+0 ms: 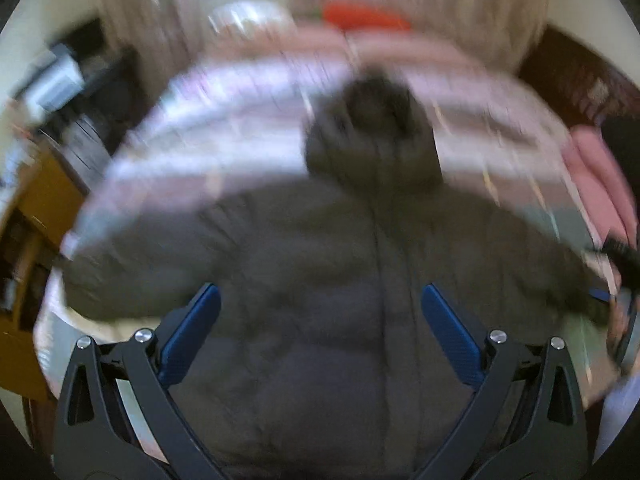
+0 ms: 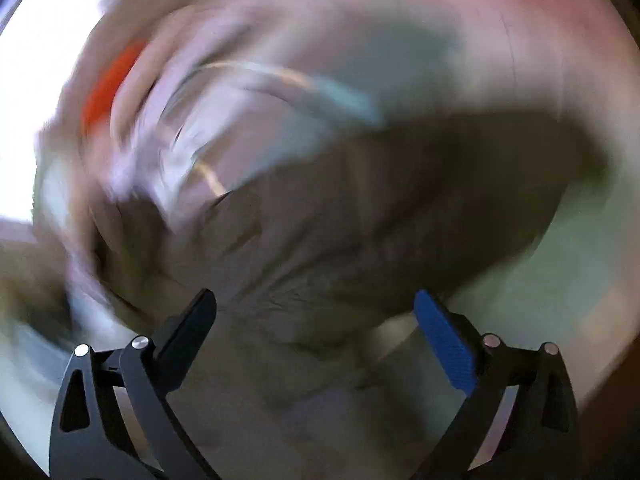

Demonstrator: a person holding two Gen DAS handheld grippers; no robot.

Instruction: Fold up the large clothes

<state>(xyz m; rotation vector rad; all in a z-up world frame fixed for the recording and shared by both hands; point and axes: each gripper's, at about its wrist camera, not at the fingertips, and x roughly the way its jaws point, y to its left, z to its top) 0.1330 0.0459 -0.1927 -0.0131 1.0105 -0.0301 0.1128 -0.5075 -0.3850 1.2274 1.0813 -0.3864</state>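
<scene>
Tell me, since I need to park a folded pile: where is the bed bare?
Bare bedspread lies left of the hood, above the sleeve. Right of the hood is narrower, bordered by pink cloth. The coat fills the near half.

Your left wrist camera looks forward and down along its spread fingers (image 1: pixel 320 300) over the grey padded jacket (image 1: pixel 320 248) spread on the bed (image 1: pixel 240 136), facing the window. Your right wrist camera sits much closer, badly blurred, over one part of that jacket (image 2: pixel 360 232); both views share jacket and bedcover.
</scene>
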